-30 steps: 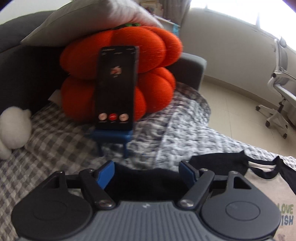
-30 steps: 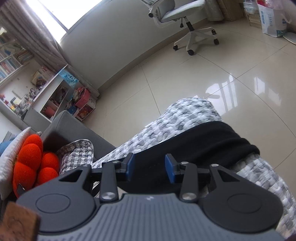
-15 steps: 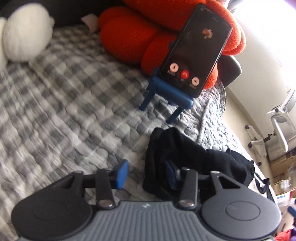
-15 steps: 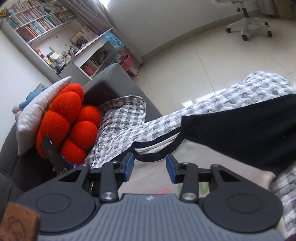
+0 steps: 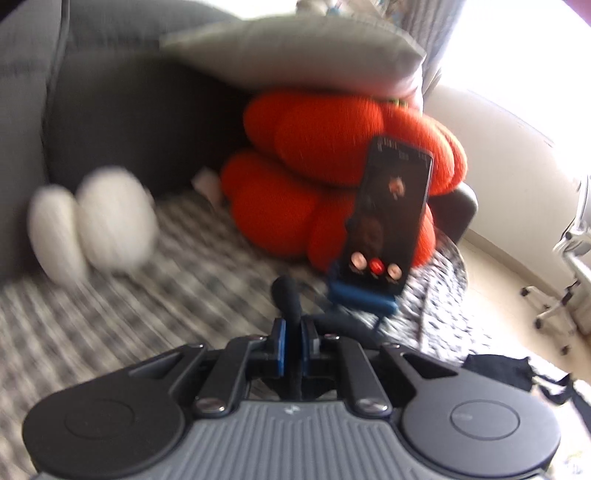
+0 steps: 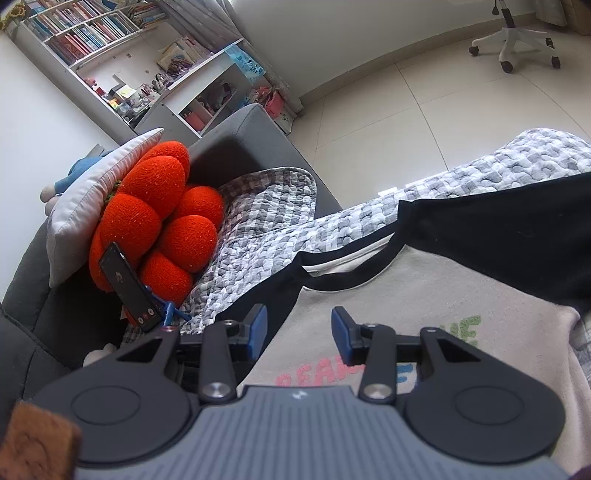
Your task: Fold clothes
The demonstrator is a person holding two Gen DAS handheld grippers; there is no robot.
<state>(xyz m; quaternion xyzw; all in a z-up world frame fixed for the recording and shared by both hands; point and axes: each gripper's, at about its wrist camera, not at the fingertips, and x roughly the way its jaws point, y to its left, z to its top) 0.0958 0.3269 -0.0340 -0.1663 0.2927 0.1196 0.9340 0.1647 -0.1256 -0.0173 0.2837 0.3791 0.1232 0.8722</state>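
A beige T-shirt [image 6: 424, 291] with black sleeves, black neck trim and coloured lettering lies on the grey checked quilt [image 6: 332, 229]. One black sleeve [image 6: 509, 236] spreads out to the right. My left gripper [image 5: 293, 345] is shut on a black fold of the shirt's fabric [image 5: 288, 295], which sticks up between the blue pads; the view is blurred. More of the black cloth [image 5: 498, 369] lies at the lower right of the left wrist view. My right gripper [image 6: 299, 332] hangs open just above the shirt's chest, holding nothing.
A phone [image 5: 388, 218] on a small blue stand [image 5: 362, 299] leans against orange cushions [image 5: 332, 155] under a grey pillow [image 5: 295, 55] at the sofa back. A white plush toy [image 5: 103, 225] lies left. An office chair [image 6: 513, 33] and bookshelves [image 6: 129, 55] stand beyond.
My left gripper has shut on the black fabric and tilted up towards the cushions. My right gripper has swung from the sleeve to over the shirt's chest, still open.
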